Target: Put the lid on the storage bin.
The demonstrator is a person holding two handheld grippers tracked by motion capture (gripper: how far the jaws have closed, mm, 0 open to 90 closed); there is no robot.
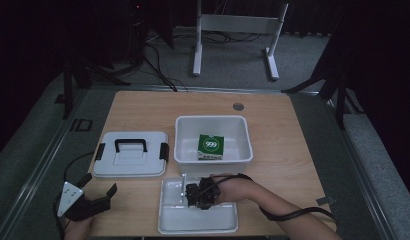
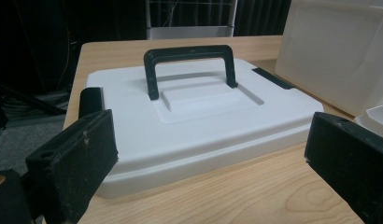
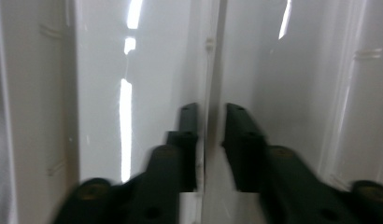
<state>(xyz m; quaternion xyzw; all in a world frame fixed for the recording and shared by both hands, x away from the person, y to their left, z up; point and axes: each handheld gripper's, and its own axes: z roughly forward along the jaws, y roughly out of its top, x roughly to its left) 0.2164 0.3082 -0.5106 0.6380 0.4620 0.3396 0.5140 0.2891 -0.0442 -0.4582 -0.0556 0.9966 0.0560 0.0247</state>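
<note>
High view: above near table edge, facing forward and down.
Left gripper view: low, close behind white lid; lid shared with high view.
Right gripper view: pressed close against tray divider.

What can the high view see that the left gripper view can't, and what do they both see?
The high view alone takes in the green carton marked 999 inside the deep white plastic bin, the shallow white divided tray, and the right gripper reaching into that tray. The left gripper view alone gives a close, low look at the underside gap of the black carry handle. Both share the flat white plastic lid, the light wooden table, and the left gripper, jaws wide apart.
</note>
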